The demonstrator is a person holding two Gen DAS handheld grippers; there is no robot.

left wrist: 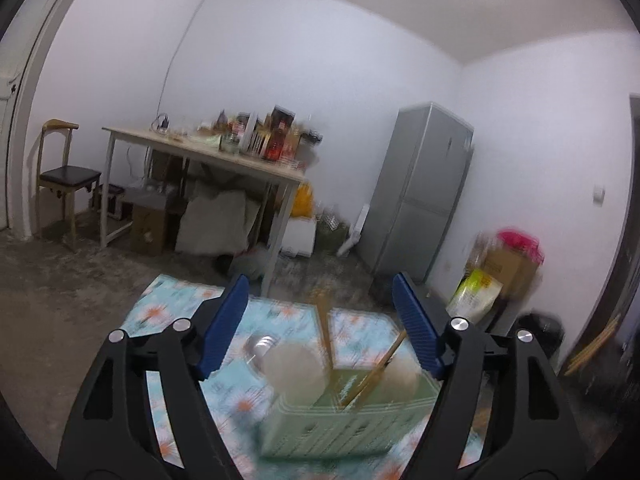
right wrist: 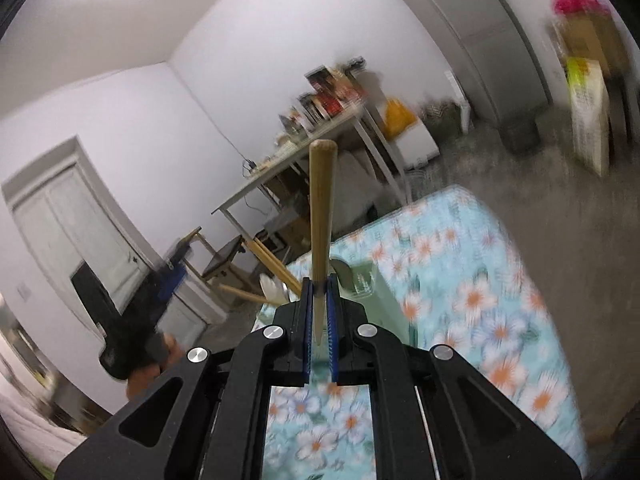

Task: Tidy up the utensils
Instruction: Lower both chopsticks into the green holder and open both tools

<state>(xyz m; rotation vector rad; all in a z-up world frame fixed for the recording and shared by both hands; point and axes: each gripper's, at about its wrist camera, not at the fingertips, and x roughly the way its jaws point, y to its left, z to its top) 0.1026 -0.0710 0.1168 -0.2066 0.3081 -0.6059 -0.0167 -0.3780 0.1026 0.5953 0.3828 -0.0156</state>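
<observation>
The right tool (right wrist: 320,304) is clamped on a single wooden chopstick (right wrist: 322,208), which points up and away from it above the flower-patterned table (right wrist: 480,280). The step in hand appears to be carrying this stick to the pale green utensil holder (left wrist: 340,428), which stands on the table just beyond the tool. The left tool (left wrist: 320,332) hangs with its jaws spread wide and nothing between its pads, the holder directly below and ahead of it.

Inside the holder, two chopsticks (left wrist: 326,340) lean up out of one compartment and a third (left wrist: 376,372) slants across the next. Pale rounded shapes beside them may be spoon bowls; blur leaves that uncertain. A round metal item (left wrist: 260,346) lies on the table just behind the holder.

The next move likely calls for tipping the held stick so one end points down, lining it up over the compartment that holds the other sticks, then releasing it.
</observation>
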